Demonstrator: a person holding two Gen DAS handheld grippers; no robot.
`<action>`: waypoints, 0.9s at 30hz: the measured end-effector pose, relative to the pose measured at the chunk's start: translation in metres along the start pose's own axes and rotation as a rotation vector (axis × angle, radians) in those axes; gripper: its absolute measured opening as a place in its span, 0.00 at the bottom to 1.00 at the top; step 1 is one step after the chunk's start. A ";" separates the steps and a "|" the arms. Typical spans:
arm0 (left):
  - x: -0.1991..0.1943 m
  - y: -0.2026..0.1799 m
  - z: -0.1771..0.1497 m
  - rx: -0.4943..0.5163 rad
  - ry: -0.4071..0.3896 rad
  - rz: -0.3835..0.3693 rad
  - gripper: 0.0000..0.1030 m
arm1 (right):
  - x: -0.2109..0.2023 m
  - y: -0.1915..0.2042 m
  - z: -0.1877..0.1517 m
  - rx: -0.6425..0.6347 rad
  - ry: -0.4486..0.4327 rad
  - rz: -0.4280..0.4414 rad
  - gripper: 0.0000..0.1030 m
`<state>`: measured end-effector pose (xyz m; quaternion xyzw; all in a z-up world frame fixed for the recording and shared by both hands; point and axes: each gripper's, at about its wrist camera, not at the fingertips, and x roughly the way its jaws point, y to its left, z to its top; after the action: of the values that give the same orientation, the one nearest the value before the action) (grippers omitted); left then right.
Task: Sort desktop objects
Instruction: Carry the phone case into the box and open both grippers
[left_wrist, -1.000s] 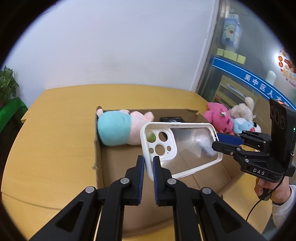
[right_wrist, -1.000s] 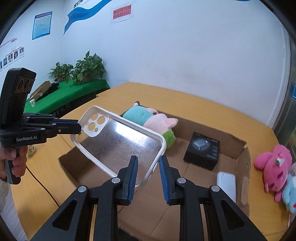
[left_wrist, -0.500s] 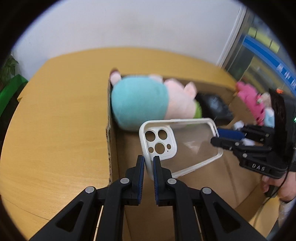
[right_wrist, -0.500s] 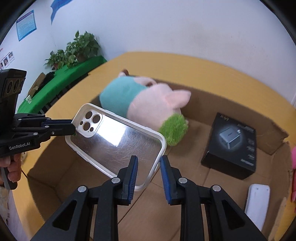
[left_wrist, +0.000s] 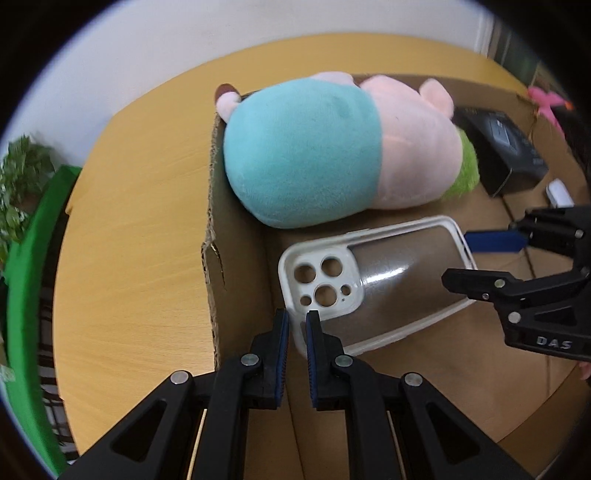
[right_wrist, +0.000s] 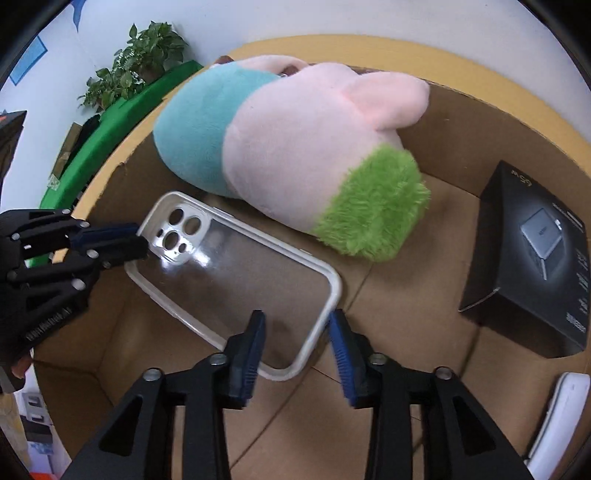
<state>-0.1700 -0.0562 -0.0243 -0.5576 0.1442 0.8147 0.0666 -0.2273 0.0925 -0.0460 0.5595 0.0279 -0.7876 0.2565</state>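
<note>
Yellow counter (left_wrist: 140, 229) carried one cardboard box (left_wrist: 212, 236). Inside, one phone case (right_wrist: 236, 280) hung low beside one plush toy (right_wrist: 288, 147). Left gripper (left_wrist: 294, 325) clenched its camera corner; right gripper (right_wrist: 295, 332) was opening, fingers (right_wrist: 255, 339) straddling the other end without pressing. One black box (right_wrist: 532, 258).

White device (right_wrist: 554, 413) slips off the right wrist view's lower right edge, type unreadable. Black box (left_wrist: 506, 147) lettering too small to read, and it's blurred in the left view. Pink toy (left_wrist: 546, 101) (just a sliver) is cut by the lens rim.
</note>
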 end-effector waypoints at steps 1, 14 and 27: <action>-0.001 -0.002 -0.001 0.008 0.001 -0.004 0.09 | -0.001 0.000 0.000 0.004 -0.001 0.010 0.43; -0.126 0.006 -0.054 -0.069 -0.373 -0.100 0.64 | -0.174 0.042 -0.096 -0.179 -0.399 0.049 0.96; -0.121 -0.042 -0.147 -0.151 -0.409 -0.355 0.75 | -0.159 0.020 -0.257 -0.111 -0.310 0.052 1.00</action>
<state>0.0173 -0.0551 0.0314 -0.4014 -0.0335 0.8944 0.1944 0.0426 0.2198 0.0057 0.4169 0.0170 -0.8548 0.3086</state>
